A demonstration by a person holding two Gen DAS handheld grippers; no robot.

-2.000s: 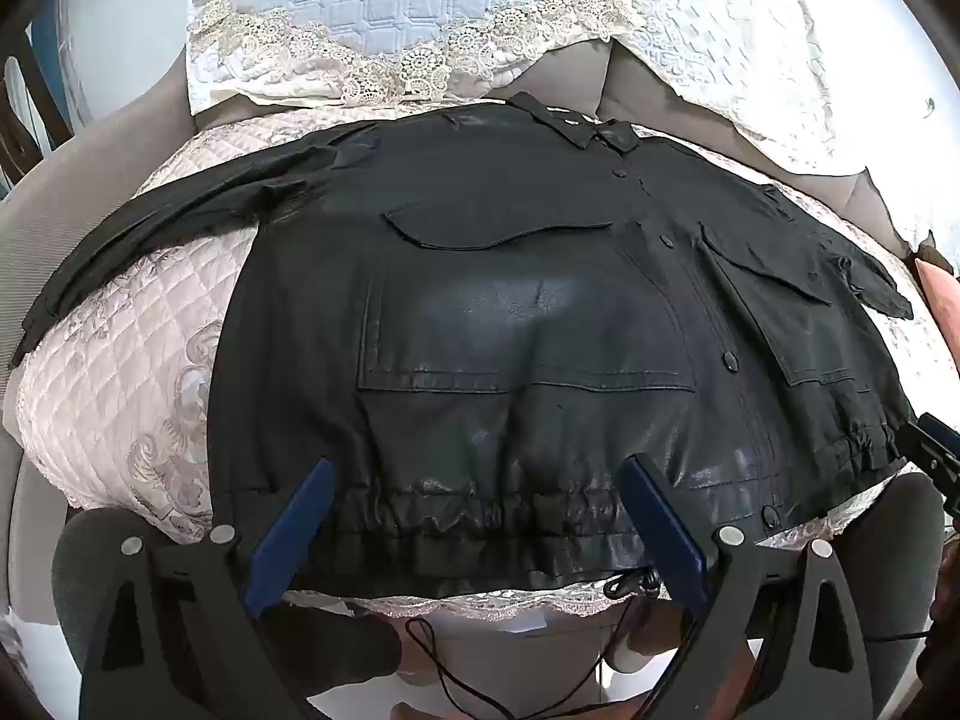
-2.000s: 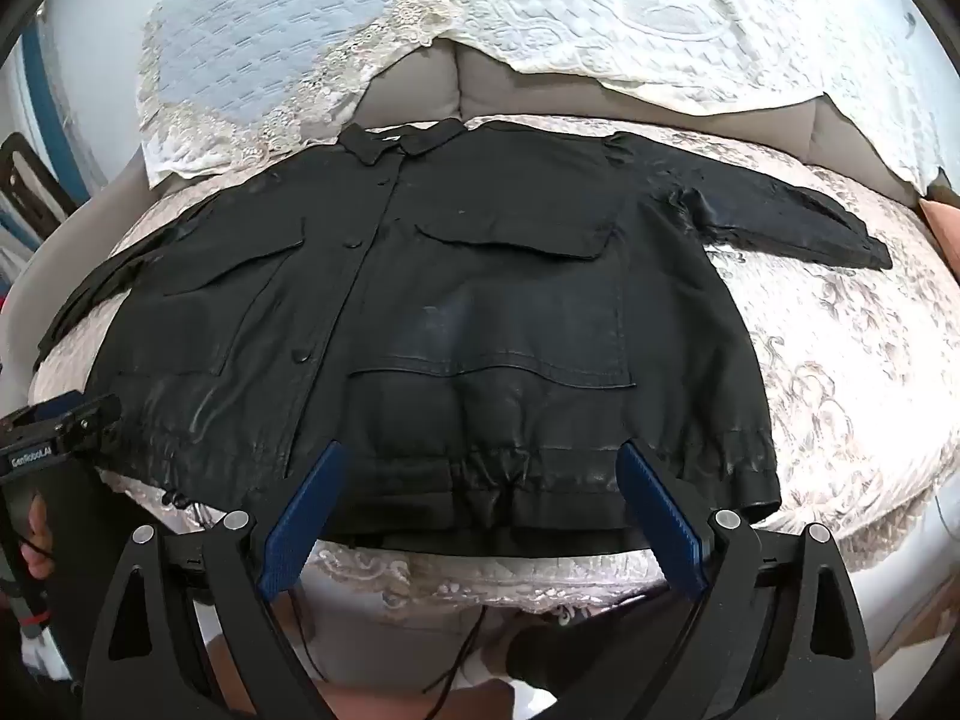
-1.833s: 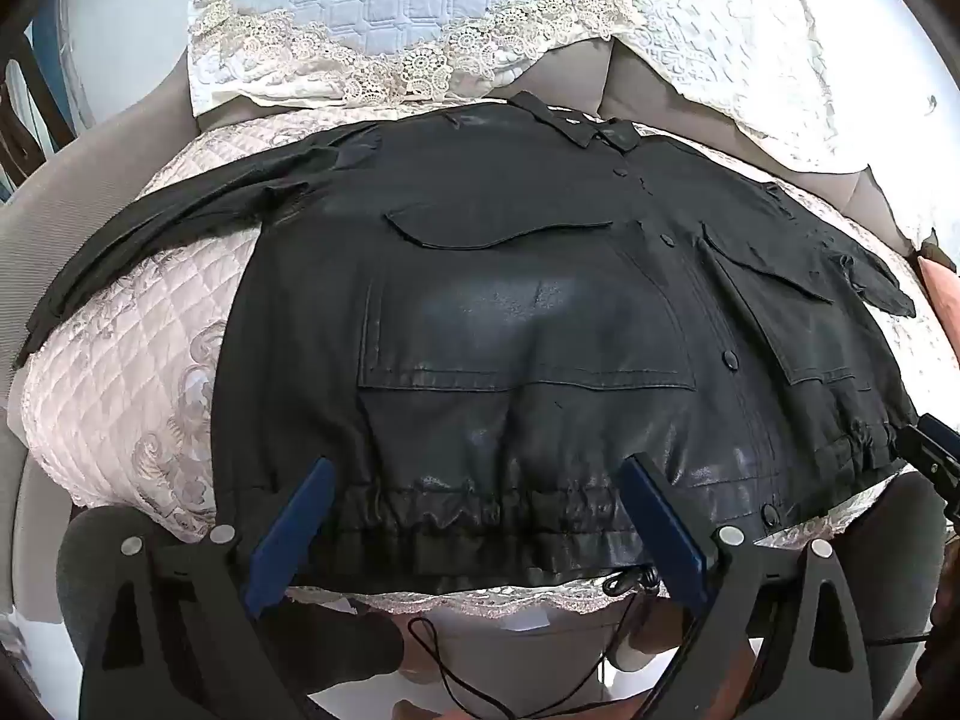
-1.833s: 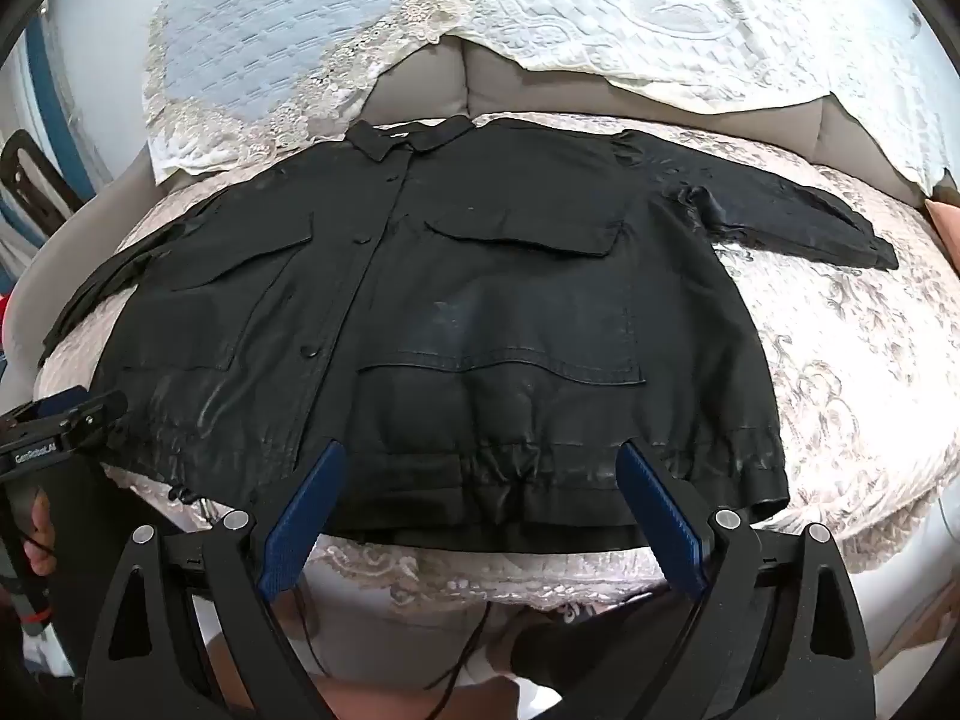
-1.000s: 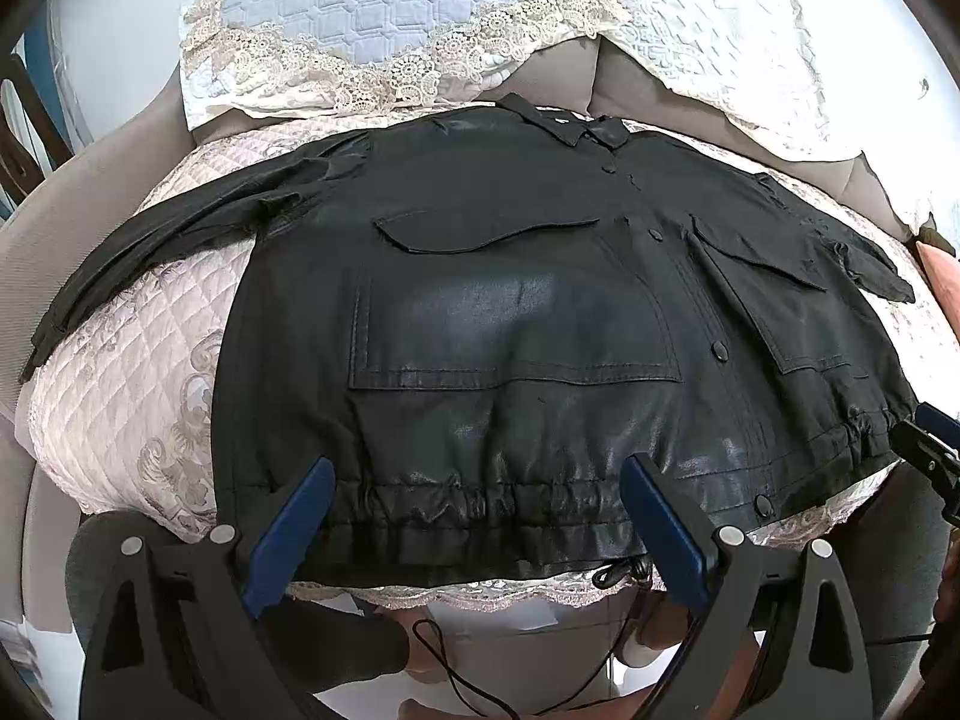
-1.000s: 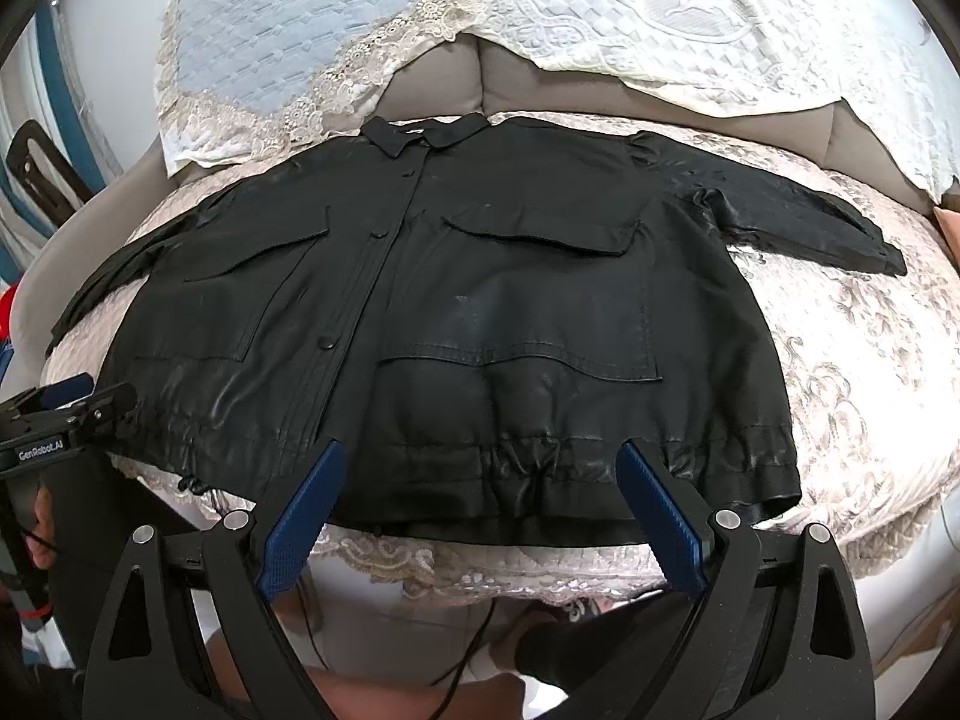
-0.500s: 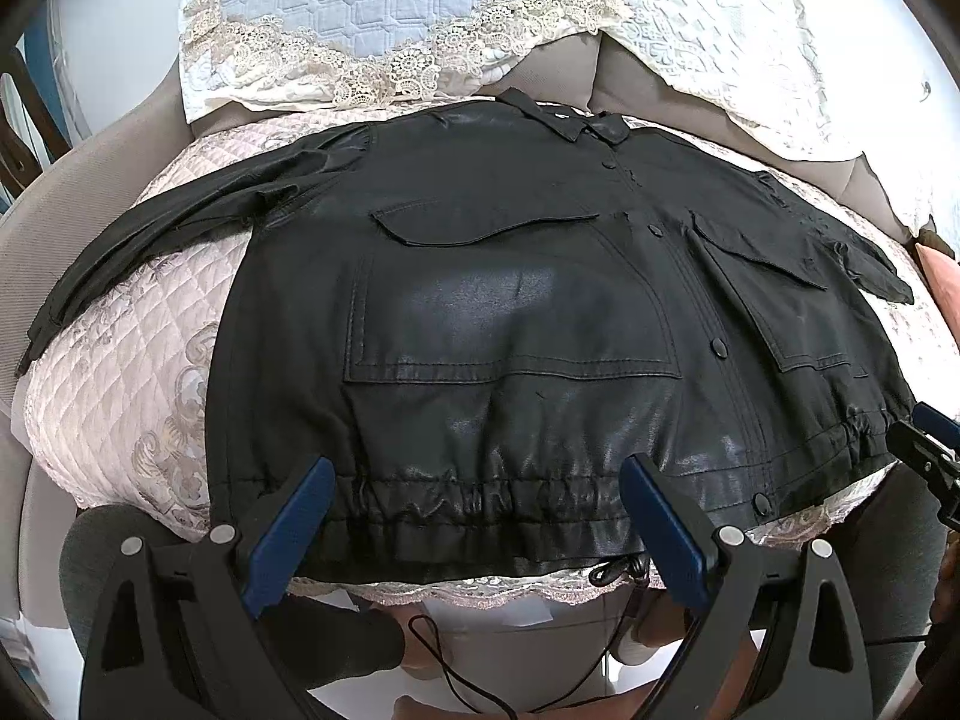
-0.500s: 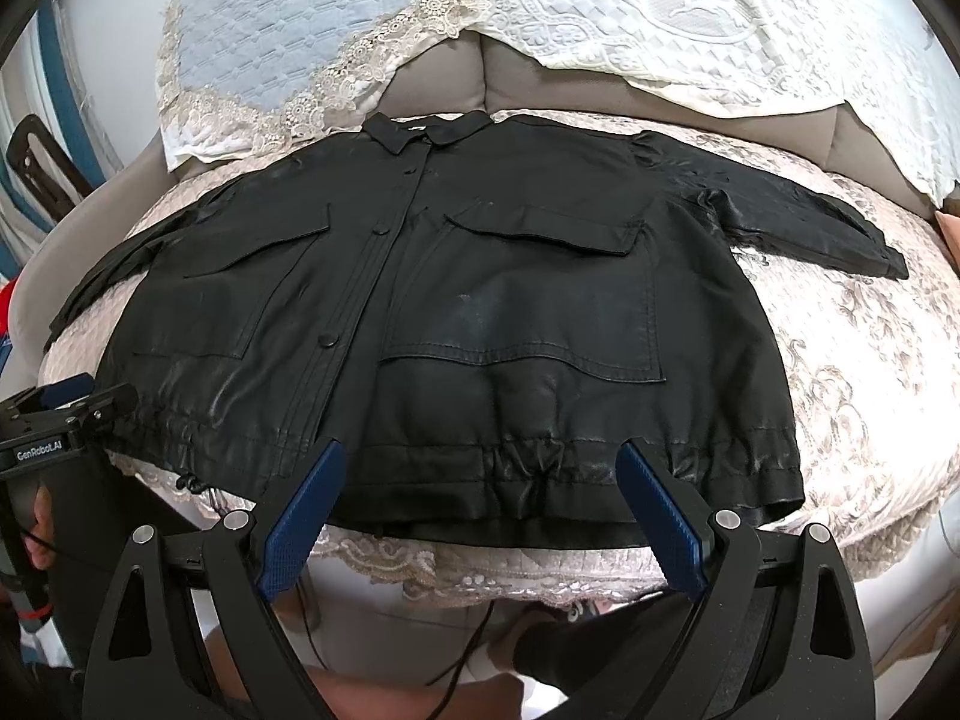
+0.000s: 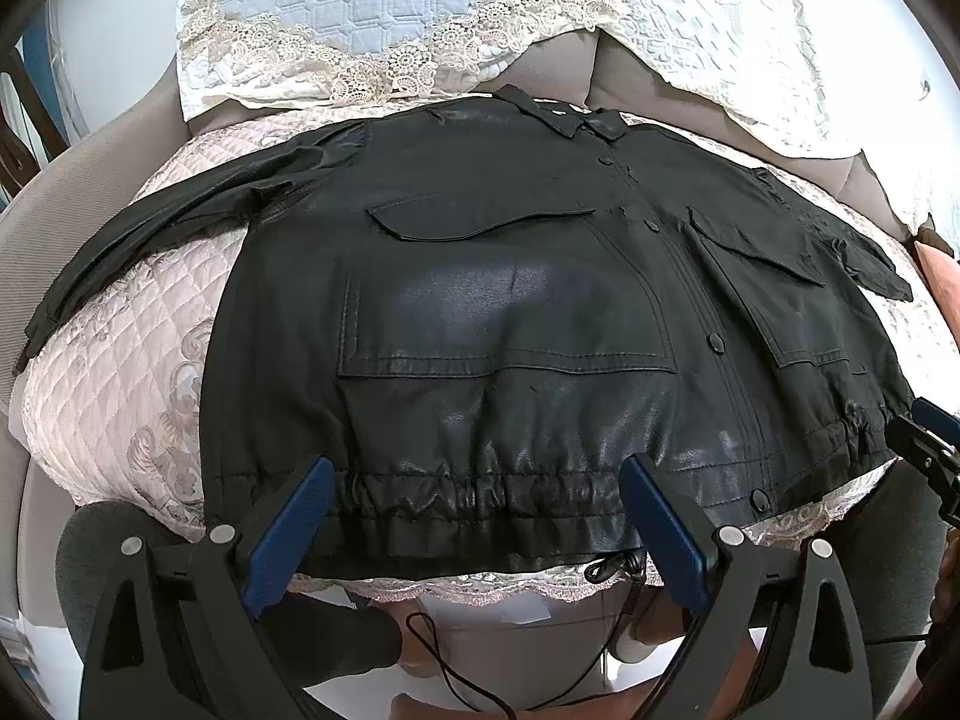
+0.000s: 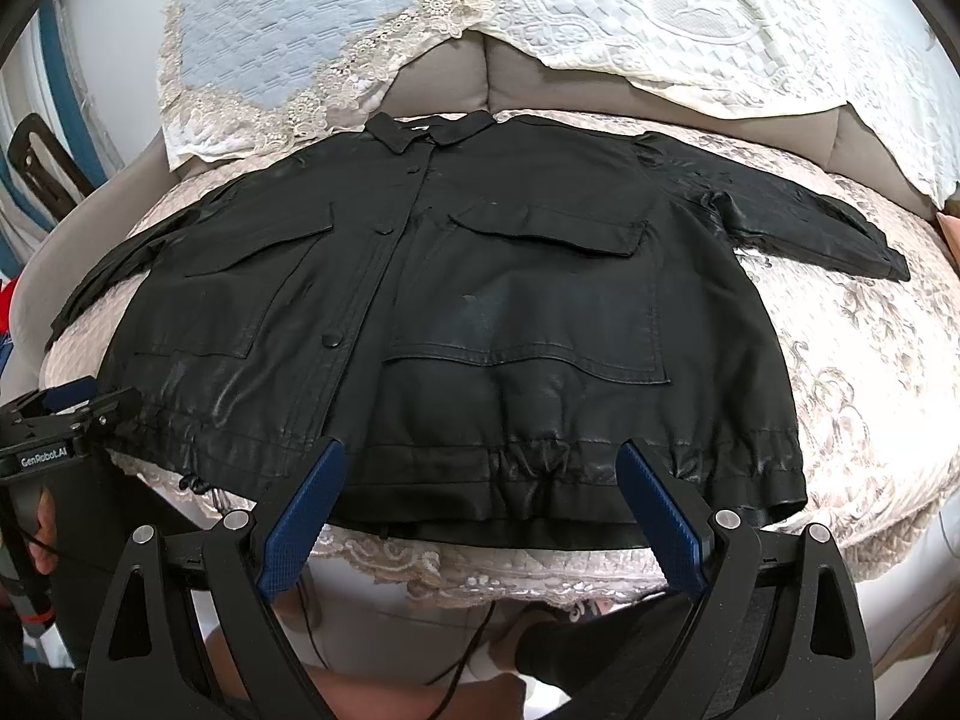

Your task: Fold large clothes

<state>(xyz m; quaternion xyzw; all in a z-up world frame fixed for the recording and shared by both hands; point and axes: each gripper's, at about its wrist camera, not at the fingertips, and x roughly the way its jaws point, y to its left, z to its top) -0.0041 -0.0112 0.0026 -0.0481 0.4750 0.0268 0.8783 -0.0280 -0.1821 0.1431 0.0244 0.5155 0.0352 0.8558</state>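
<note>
- Two tools hang above the near edge of a sofa seat: the left tool and the right tool, each with its blue pads spread wide and nothing between them.
- Just ahead of both, a black jacket lies face up and buttoned, collar at the far end, elastic hem directly under the tool tips.
- It rests on a quilted cream cover with a lace border, and both sleeves are stretched out to the sides.
- To my eye no fold has been made yet; the garment is spread flat and this looks like the moment before the first grasp.
- The next move probably calls for each tool to drop and close on a hem corner or a sleeve, taking the thick, shiny material cleanly so it doesn't slip.
- The left sleeve's cuff trails toward the picture's edge, where the lens bends it too much to read clearly.
- Whether either tool touches the hem I cannot tell.
- A dark cord dangles below the hem; I can't make out where it ends.
</note>
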